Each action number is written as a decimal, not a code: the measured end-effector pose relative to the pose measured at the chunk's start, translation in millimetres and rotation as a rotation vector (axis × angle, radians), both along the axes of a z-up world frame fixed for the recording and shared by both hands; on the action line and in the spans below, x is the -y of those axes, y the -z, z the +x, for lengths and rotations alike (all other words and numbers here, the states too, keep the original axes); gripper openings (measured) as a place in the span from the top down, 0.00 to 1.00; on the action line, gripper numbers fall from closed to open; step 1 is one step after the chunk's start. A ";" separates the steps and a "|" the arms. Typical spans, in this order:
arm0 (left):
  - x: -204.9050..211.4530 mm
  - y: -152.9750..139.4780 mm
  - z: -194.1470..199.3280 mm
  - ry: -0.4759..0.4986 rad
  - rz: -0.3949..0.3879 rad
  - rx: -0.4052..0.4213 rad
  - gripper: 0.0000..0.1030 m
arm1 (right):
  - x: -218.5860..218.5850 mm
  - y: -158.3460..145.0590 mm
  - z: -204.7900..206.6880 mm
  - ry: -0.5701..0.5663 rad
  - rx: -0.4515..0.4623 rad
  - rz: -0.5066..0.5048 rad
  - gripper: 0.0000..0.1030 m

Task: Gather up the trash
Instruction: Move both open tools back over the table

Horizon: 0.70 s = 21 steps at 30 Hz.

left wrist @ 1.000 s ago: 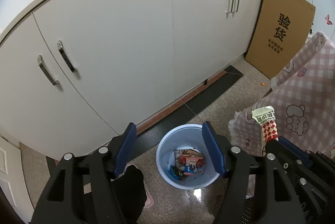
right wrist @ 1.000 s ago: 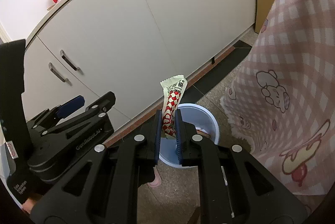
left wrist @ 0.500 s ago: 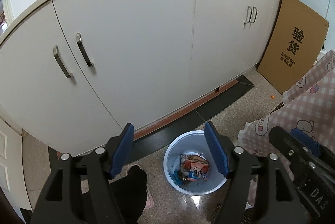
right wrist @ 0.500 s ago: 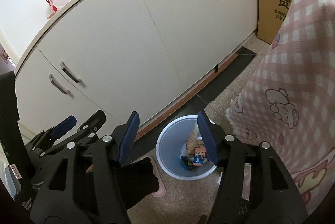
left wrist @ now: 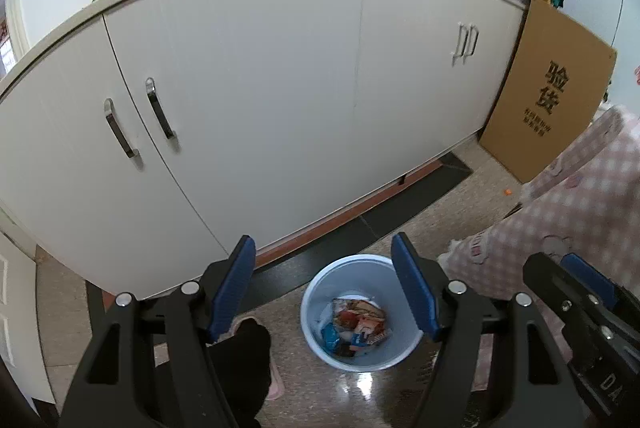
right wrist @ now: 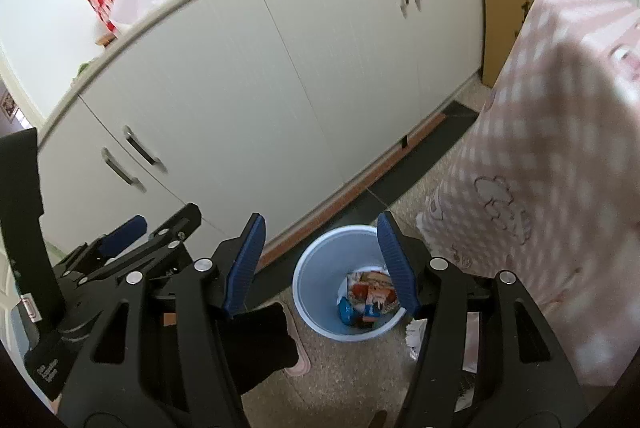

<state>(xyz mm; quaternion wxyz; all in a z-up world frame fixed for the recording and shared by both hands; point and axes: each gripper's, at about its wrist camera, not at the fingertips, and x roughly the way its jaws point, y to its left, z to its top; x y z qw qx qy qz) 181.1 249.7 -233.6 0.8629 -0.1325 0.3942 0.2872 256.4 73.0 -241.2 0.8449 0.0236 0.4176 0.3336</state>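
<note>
My right jaws [right wrist: 320, 260] have just been opening and stand apart with nothing between them; my left jaws [left wrist: 324, 282] gape empty too. The round pale-blue plastic bin [right wrist: 310, 302] sits on the floor straight below both, colourful crumpled snack wrappers [right wrist: 370, 298] heaped inside. I lift clear, keeping the jaws wide, and look near the pink checked tablecloth [right wrist: 540, 167] for more trash

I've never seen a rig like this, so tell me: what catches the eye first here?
First, the pale blue bin on the floor, with bright snack wrappers in the bottom. It shows between the open, empty jaws of the right gripper hanging above it. Behind runs a long white cabinet; a pink checked cloth hangs at the right.
</note>
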 end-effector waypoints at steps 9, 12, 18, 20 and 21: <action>31.4 -59.2 -6.7 0.053 -0.021 0.124 0.29 | 46.6 -66.3 -20.1 0.026 0.126 0.089 0.43; 54.1 -80.9 1.4 0.108 -0.020 0.158 0.28 | 75.9 -87.2 -22.3 0.069 0.164 0.112 0.43; 125.2 -117.5 26.9 0.300 -0.027 0.195 0.26 | 153.4 -117.6 -22.1 0.181 0.237 0.108 0.38; 154.2 -127.4 37.6 0.371 -0.011 0.199 0.24 | 185.5 -123.0 -18.5 0.237 0.260 0.089 0.37; 168.5 -131.5 43.8 0.410 -0.009 0.196 0.24 | 198.4 -124.1 -17.0 0.260 0.265 0.075 0.36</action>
